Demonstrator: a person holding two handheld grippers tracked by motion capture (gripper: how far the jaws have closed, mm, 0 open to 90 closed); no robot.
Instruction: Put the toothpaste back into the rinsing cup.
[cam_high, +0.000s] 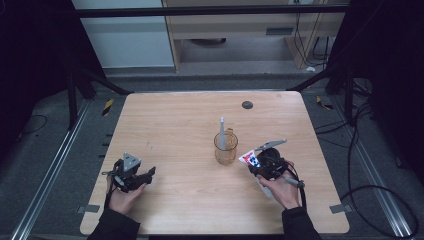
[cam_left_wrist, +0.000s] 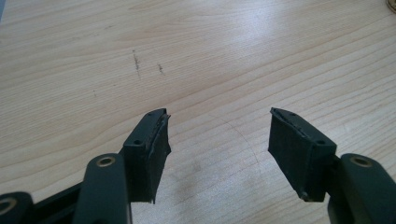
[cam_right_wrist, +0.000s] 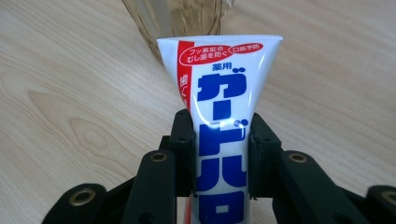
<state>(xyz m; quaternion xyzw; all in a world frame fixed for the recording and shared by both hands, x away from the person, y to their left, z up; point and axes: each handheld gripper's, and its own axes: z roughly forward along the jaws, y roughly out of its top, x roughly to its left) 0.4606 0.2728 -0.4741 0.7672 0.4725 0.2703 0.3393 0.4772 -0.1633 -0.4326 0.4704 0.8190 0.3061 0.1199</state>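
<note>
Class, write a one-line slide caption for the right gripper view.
Right gripper clamps a white toothpaste tube, its flat end toward an amber glass cup on the wooden table.

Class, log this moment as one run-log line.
left tool: open, idle | right tool: shut on toothpaste tube | glass cup: holds grey stick

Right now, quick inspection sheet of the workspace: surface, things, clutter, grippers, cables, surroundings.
Surface: light wooden table, a few faint scuff marks, a dark round spot near the far edge.
Things: clear amber cup standing upright mid-table with a grey stick-like item in it; white toothpaste tube with blue and red print.
Clutter: nothing seen.
Grippers: left hand-held gripper jaws apart, nothing between them, low over bare wood; right hand-held gripper clamped on the tube, its flat end toward the cup.
Cables: black cables on the floor right of the table.
Surroundings: dark frame, wooden furniture behind.
</note>
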